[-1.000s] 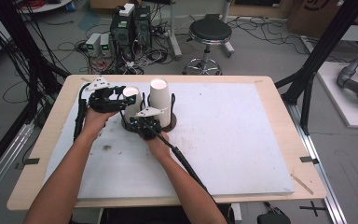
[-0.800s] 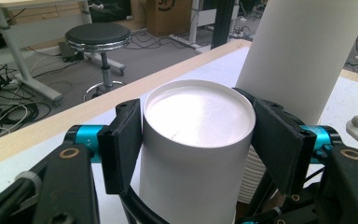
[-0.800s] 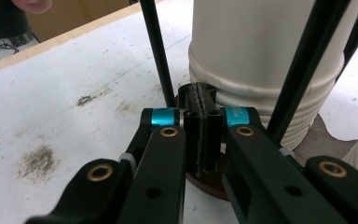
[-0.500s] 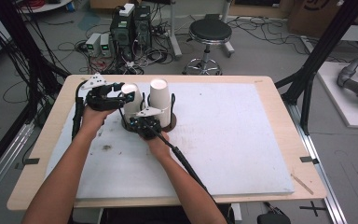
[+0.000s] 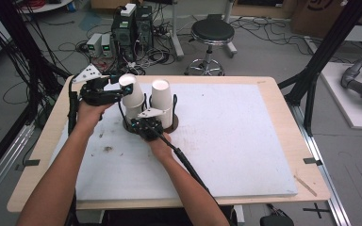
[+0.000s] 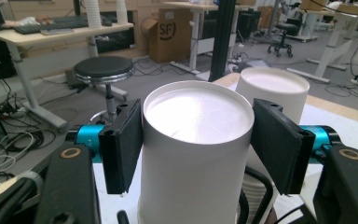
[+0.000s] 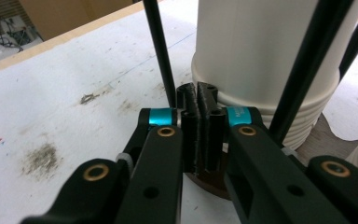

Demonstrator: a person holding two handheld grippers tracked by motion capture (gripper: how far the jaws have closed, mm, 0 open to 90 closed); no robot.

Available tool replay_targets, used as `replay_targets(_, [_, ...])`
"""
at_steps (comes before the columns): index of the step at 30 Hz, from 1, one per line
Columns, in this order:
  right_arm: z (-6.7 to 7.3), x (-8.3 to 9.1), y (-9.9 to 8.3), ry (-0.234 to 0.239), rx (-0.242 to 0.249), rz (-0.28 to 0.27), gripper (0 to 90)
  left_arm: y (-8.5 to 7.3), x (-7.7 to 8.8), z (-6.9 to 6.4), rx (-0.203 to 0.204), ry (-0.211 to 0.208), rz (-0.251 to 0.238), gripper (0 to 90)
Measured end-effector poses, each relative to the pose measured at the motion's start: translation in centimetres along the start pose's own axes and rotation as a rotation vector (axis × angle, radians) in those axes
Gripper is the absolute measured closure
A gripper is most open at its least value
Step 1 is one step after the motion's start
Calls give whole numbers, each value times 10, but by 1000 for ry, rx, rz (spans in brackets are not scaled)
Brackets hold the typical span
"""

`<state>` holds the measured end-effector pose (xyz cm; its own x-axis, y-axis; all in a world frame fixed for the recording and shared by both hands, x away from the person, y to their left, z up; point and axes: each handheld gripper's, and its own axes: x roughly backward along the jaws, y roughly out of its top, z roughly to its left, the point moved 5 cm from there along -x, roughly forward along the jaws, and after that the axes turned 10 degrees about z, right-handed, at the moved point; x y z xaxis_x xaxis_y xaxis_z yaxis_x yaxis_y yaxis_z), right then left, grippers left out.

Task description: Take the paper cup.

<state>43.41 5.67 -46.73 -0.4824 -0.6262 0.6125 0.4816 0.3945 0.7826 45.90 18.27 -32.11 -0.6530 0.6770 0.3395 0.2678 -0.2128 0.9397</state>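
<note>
The left claw grips the top paper cup, peeling it off its stack. The right claw, shut, pins the dark holder base to the desk; next, lift straight up

My left jaws clasp an upside-down white paper cup above a stack of white cups in a black wire holder.
</note>
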Motion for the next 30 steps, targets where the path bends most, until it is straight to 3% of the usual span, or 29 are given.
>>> replay_targets(5, [4, 2, 1, 28, 27, -2, 844, 7, 7, -3, -2, 6, -7, 356])
replay_targets(9, [8, 7, 2, 49, 55, 8, 704, 16, 12, -6, 1, -2, -18, 357])
replay_targets(14, [5, 16, 1, 76, 70, 26, 620, 24, 21, -12, -5, -8, -29, 357])
replay_targets(16, [3, 22, 1, 82, 104, 32, 588, 25, 25, -14, -5, -12, -25, 357])
replay_targets(24, [0, 56, -5, 221, 172, 40, 499, 20, 45, -25, 2, -46, -31, 358])
replay_targets(26, [-2, 68, -9, 236, 214, 39, 498, 16, 49, -29, 4, -63, -36, 357])
replay_targets(30, [-9, 92, -17, 257, 231, 37, 444, 2, 53, -37, -2, -78, -24, 357])
